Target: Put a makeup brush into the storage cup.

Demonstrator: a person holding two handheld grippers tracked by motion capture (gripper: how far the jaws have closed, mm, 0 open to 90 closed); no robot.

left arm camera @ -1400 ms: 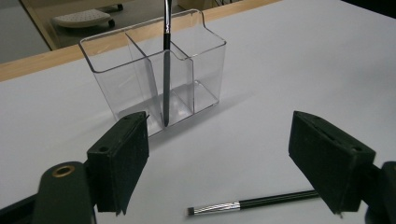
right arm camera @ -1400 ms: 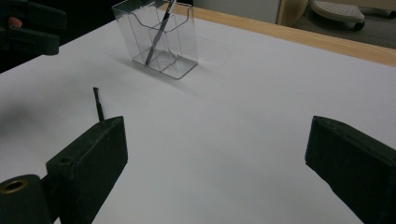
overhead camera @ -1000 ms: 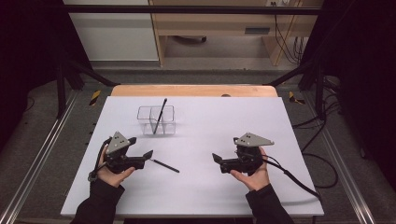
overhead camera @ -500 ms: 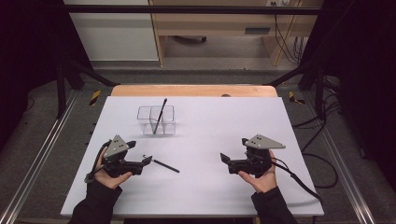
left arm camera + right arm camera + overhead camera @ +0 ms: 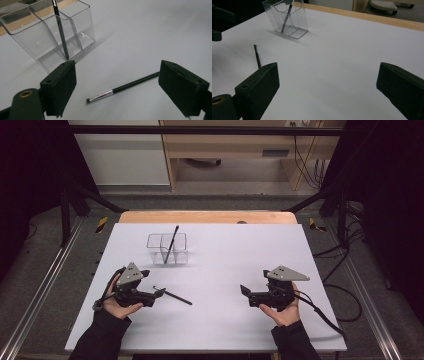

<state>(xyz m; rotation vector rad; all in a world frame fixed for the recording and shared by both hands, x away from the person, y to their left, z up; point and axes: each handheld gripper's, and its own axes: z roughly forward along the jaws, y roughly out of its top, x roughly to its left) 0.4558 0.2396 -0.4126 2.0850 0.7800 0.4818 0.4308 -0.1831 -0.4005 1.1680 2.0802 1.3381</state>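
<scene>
One brush (image 5: 171,244) is already standing in the holder (image 5: 167,248). We are lining the left gripper (image 5: 117,87), fingers apart, around the second brush (image 5: 122,88) lying on the worktop (image 5: 240,255); the right gripper (image 5: 328,87) is idling, fingers apart.

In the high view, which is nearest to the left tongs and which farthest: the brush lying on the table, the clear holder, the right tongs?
1. Brush lying on the table, just beside the left tongs.
2. Clear holder, farther back.
3. Right tongs, across the table.
</scene>
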